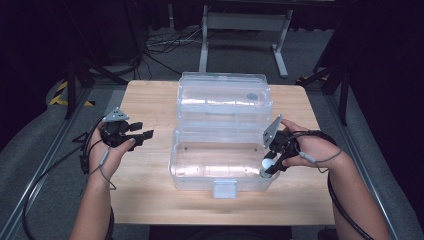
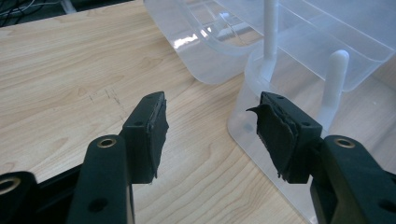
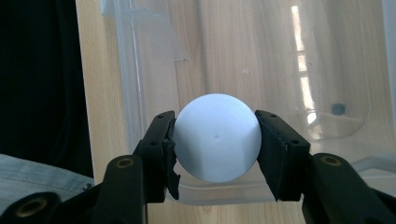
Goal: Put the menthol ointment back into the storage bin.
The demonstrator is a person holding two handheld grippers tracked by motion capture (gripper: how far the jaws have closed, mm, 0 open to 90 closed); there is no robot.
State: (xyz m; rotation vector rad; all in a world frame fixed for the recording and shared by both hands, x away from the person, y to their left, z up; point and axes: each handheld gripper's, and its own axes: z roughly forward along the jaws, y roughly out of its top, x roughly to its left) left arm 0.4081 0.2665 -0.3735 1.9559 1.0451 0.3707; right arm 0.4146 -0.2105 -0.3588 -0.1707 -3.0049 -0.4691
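Two pads of my right gripper (image 3: 215, 140) were clamped on a white ball (image 3: 217, 137), one on each side of it, and I held it over the near right corner of the clear box (image 1: 187, 165). I judged the ball could slip, because it is smooth and round and the pads touched it only on two small places. If I opened the jaws there, it could hit the box rim just below them and bounce out onto the table (image 1: 150, 95), toward my side. The rim was what stood in the way of going down. My left gripper (image 2: 210, 135) had its jaws apart with nothing between them, and it hung over the table, just left of the box. Beyond the box lay its open lid (image 1: 225, 95), touching it. A latch (image 1: 224, 189) was on the near wall.
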